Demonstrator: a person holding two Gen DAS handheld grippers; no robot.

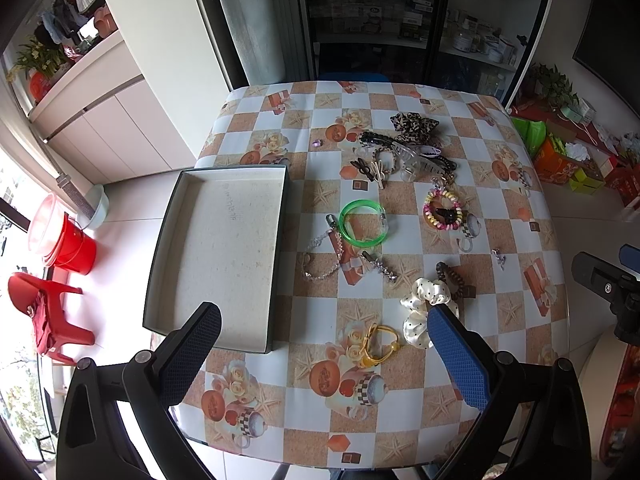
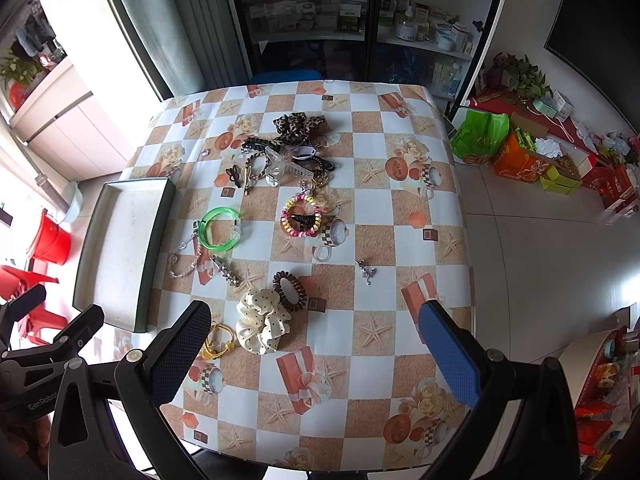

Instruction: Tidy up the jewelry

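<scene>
A counter (image 1: 400,100) covered in a checked cloth printed with roses, starfish and gift boxes carried loose jewelry and hair accessories. Along its left edge lay a shallow dark-rimmed tray (image 1: 160,236) with nothing inside it, probably the place meant for the sorted pieces.

The left gripper (image 1: 324,354) hovered above the near edge of the counter, its fingers spread wide apart and holding nothing. One finger hung over the tray's near corner, the other beside a cream polka-dot scrunchie (image 1: 420,312). Between them, closest to a grasp, lay a yellow hair tie (image 1: 378,344). The right gripper (image 2: 314,344) hovered to the right of it, also wide open with nothing in it, above the same cluster.

A brown spiral hair tie (image 2: 290,290) touched the scrunchie. Further in sat a green bangle (image 1: 362,222), a beaded chain (image 1: 320,256) near the tray, a rhinestone clip (image 2: 226,270), and a pink and yellow spiral tie (image 1: 442,210) ringing a small dark clip. A small silver piece (image 2: 366,270) lay alone toward the right. At the far side, a leopard-print bow (image 1: 414,124), a clear claw clip (image 1: 412,160) and several dark clips were heaped together.

Nothing appeared sorted yet. The nearest items, being soft and set apart from the rest, looked like the easiest first picks.
</scene>
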